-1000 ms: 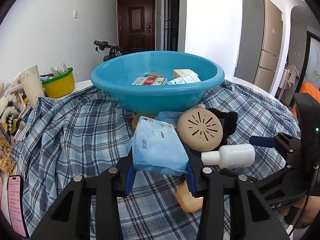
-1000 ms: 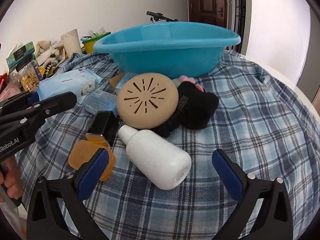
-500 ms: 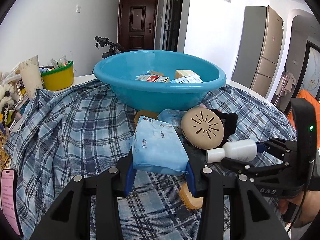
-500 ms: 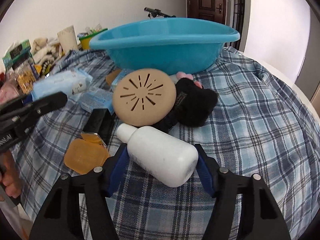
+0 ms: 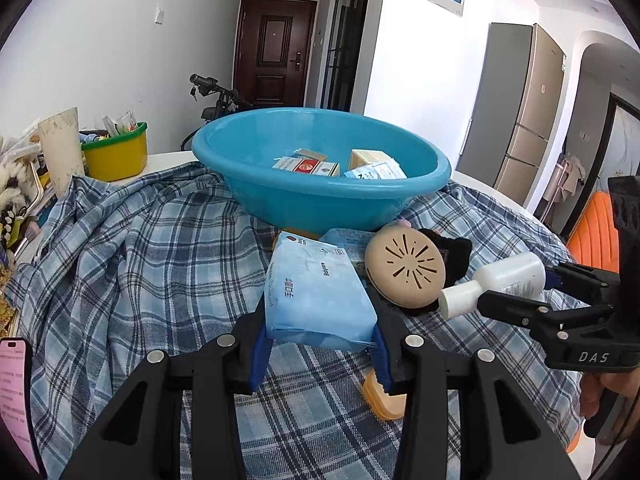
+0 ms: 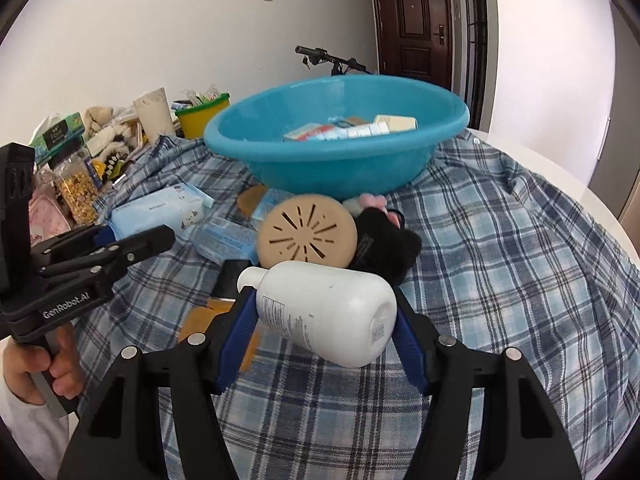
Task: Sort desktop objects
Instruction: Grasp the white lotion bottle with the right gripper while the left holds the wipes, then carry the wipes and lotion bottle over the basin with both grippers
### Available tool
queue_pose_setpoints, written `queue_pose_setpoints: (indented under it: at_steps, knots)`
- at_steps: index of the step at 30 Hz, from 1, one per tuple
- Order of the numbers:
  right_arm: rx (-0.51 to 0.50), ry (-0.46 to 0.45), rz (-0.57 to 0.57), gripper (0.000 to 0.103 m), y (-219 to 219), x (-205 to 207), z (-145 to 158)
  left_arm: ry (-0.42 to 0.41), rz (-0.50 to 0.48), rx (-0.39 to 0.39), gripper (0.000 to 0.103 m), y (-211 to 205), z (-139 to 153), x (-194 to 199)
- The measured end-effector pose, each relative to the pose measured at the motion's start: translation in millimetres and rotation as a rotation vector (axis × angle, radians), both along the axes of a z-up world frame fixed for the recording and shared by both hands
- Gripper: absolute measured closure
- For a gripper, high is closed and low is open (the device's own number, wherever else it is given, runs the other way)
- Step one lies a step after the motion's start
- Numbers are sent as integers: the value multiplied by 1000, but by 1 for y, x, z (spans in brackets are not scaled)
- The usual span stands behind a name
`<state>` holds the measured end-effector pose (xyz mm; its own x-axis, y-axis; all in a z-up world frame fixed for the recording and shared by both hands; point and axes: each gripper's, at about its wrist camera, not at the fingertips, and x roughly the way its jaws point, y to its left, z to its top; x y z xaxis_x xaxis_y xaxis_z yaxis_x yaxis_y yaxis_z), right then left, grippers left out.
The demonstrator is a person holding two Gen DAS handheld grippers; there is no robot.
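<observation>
My left gripper point(image 5: 318, 354) is shut on a light blue wipes pack point(image 5: 316, 294) and holds it above the plaid cloth. My right gripper point(image 6: 326, 344) is shut on a white bottle point(image 6: 326, 312) and holds it lifted off the cloth; the bottle also shows in the left wrist view point(image 5: 500, 284). A blue basin point(image 5: 320, 168) with several small boxes stands ahead; it also shows in the right wrist view point(image 6: 340, 140). A tan round vented disc point(image 6: 307, 234), a black plush item point(image 6: 390, 246) and small blue packets point(image 6: 226, 240) lie before the basin.
A plaid cloth point(image 5: 140, 248) covers the table. A yellow tub point(image 5: 116, 154), a paper cup point(image 5: 62, 148) and snack bags point(image 6: 76, 188) crowd the left edge. An orange flat piece point(image 5: 384, 400) lies under the left gripper. A pink phone point(image 5: 14, 400) lies near left.
The right gripper closed on the white bottle and lifted it off the cloth. The left gripper kept hold of the wipes pack and rose a little.
</observation>
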<state>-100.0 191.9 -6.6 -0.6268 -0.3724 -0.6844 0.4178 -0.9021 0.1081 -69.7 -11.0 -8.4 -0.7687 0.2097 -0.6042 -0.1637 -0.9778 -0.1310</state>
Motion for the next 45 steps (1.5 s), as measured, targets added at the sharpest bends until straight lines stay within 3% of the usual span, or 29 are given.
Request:
queue_pose_setpoints:
  at_steps: [9,19,23,28,36,45]
  knots:
    - [-28,108,-35,40,1,-1,35,45,15,-9,59,-6,21,1]
    - [-58,224,17,42,-7,-14,81,49,26,-28,59,-7,29,3]
    - [-90,265,19,51,-3,-28,103,54,32,-53,59,-7,35,4]
    - [-128,308,32,53,-3,-51,125,59,44,-65,59,-7,42,1]
    - [-133,261,92,56,-22,-96,116,60,63,-86,59,-3,46,-11]
    - [-155,247,78,57,-24,-134,107,91,89,-85,59,-8,67,-31]
